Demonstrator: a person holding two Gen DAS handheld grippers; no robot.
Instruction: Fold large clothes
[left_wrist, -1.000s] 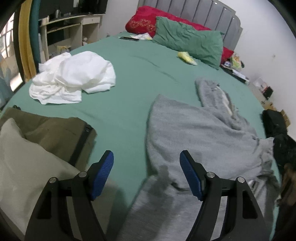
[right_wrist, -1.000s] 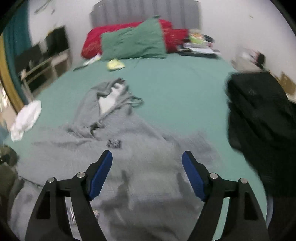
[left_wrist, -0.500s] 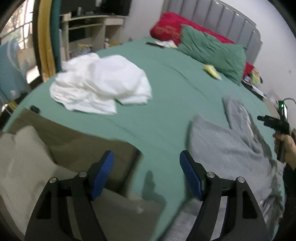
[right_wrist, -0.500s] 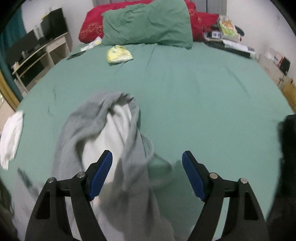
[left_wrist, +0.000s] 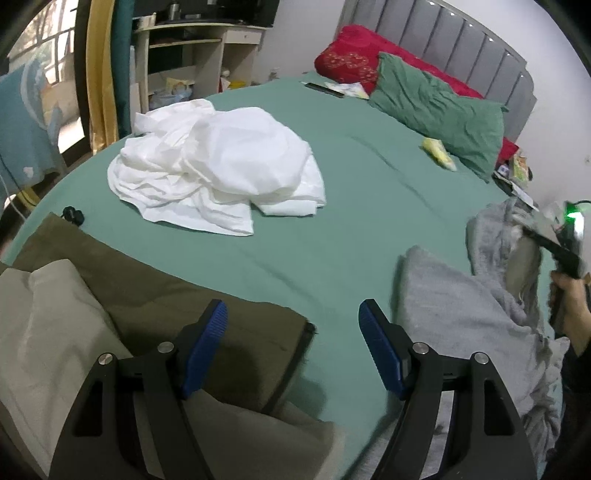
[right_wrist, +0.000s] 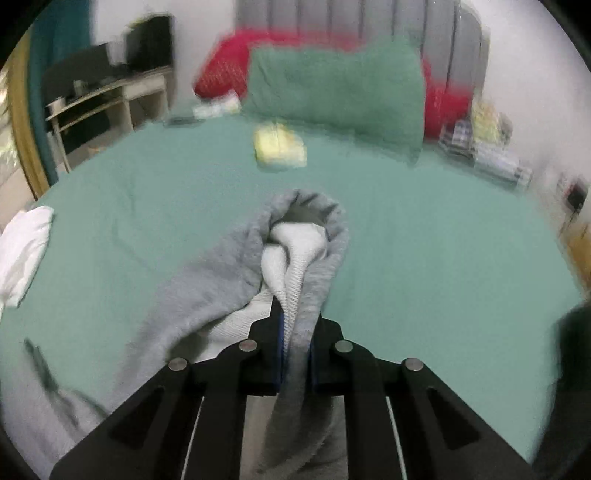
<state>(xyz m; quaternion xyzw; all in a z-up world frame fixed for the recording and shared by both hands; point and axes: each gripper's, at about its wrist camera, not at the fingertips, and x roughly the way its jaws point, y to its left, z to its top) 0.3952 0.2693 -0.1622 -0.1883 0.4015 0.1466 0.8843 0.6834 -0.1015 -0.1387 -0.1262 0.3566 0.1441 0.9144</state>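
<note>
A grey hoodie (left_wrist: 476, 306) lies spread on the green bed (left_wrist: 332, 221) at the right. My left gripper (left_wrist: 293, 332) is open and empty, low over the sheet between the hoodie's edge and folded olive trousers (left_wrist: 166, 295). My right gripper (right_wrist: 295, 332) is shut on the grey hoodie's hood (right_wrist: 306, 236), whose white lining shows; the cloth hangs between its jaws. The right gripper also shows in the left wrist view (left_wrist: 561, 251), held by a hand at the far right.
A crumpled white garment (left_wrist: 218, 166) lies mid-bed. A beige folded cloth (left_wrist: 48, 325) sits on the olive trousers. Green pillow (left_wrist: 436, 107), red pillow (left_wrist: 351, 55) and a yellow packet (left_wrist: 437, 153) lie by the headboard. Shelves (left_wrist: 192, 55) stand at the left.
My right gripper has closed on the hood and lifted it. My left gripper has swung left from over the hoodie toward the olive trousers, still open.
</note>
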